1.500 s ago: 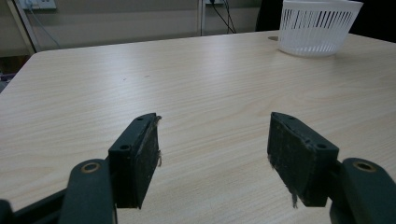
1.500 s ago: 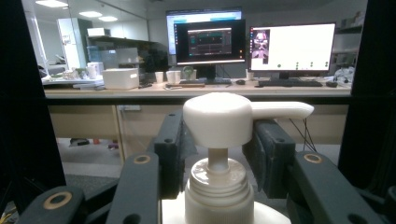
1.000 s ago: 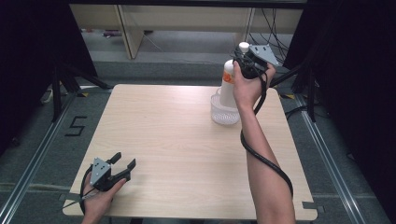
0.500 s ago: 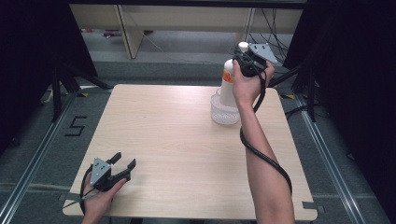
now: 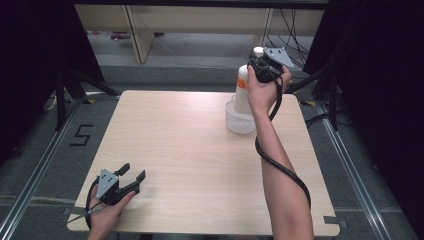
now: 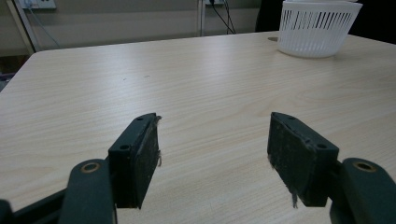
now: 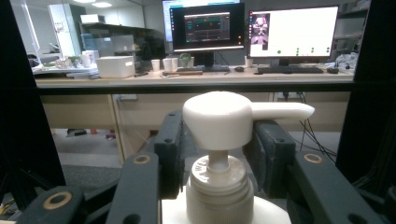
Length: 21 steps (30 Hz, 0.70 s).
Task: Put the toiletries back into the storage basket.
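A white pump bottle (image 5: 243, 90) with an orange label stands upright in a white slotted basket (image 5: 239, 122) at the table's back right. My right gripper (image 5: 259, 62) is at the top of the bottle. In the right gripper view its jaws press on both sides of the pump head (image 7: 217, 119), and the spout points right. Whether the bottle's base touches the basket floor cannot be told. My left gripper (image 5: 132, 172) rests low near the front left corner. It stands open (image 6: 212, 140) with bare tabletop between its pads, and the basket (image 6: 317, 28) lies far ahead to its right.
The light wood table (image 5: 175, 150) has dark floor and rails on both sides. Beyond the far edge are a wooden counter (image 7: 187, 79), monitors (image 7: 292, 32) and cables. A cable runs down the person's right forearm (image 5: 280, 175).
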Available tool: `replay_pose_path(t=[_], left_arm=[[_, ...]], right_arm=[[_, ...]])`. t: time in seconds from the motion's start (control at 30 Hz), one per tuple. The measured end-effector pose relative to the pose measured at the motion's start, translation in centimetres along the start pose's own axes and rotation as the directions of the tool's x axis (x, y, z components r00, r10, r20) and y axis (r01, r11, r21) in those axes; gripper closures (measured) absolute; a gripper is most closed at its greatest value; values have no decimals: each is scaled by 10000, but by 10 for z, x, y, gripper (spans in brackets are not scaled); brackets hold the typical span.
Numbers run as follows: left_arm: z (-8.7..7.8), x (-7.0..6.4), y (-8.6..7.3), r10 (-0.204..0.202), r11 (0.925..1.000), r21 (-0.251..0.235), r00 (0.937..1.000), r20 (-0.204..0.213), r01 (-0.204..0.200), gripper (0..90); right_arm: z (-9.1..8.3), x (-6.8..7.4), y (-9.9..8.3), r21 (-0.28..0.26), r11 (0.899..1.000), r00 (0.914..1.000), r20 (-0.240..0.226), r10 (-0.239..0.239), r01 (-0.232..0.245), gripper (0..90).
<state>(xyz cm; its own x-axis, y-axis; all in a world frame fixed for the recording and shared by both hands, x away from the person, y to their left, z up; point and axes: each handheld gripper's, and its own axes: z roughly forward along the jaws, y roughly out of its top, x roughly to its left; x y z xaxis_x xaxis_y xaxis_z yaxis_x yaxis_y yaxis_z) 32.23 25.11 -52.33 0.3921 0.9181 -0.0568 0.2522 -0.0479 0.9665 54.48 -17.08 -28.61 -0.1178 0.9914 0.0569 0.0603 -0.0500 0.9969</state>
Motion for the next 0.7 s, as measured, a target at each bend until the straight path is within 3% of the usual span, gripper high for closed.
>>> replay_pose_path(t=[0.23,0.3,0.43,0.63,0.7], left_arm=[[0,0,0,31,10000,19,10000,8,-31,335],[0,0,0,73,10000,25,10000,17,-73,335],[0,0,0,63,10000,19,10000,21,-63,334],[0,0,0,54,10000,10,10000,29,-54,334],[0,0,0,56,10000,9,10000,26,-56,334]], right_arm=[[1,-1,-3,91,9999,9999,32,-120,119,599],[1,0,-4,171,9998,10000,19,83,-83,599],[3,-1,-6,165,9998,9999,-22,-141,141,599],[4,1,-11,337,9994,10000,0,96,-96,599],[5,1,-13,324,9994,10000,12,-97,97,599]])
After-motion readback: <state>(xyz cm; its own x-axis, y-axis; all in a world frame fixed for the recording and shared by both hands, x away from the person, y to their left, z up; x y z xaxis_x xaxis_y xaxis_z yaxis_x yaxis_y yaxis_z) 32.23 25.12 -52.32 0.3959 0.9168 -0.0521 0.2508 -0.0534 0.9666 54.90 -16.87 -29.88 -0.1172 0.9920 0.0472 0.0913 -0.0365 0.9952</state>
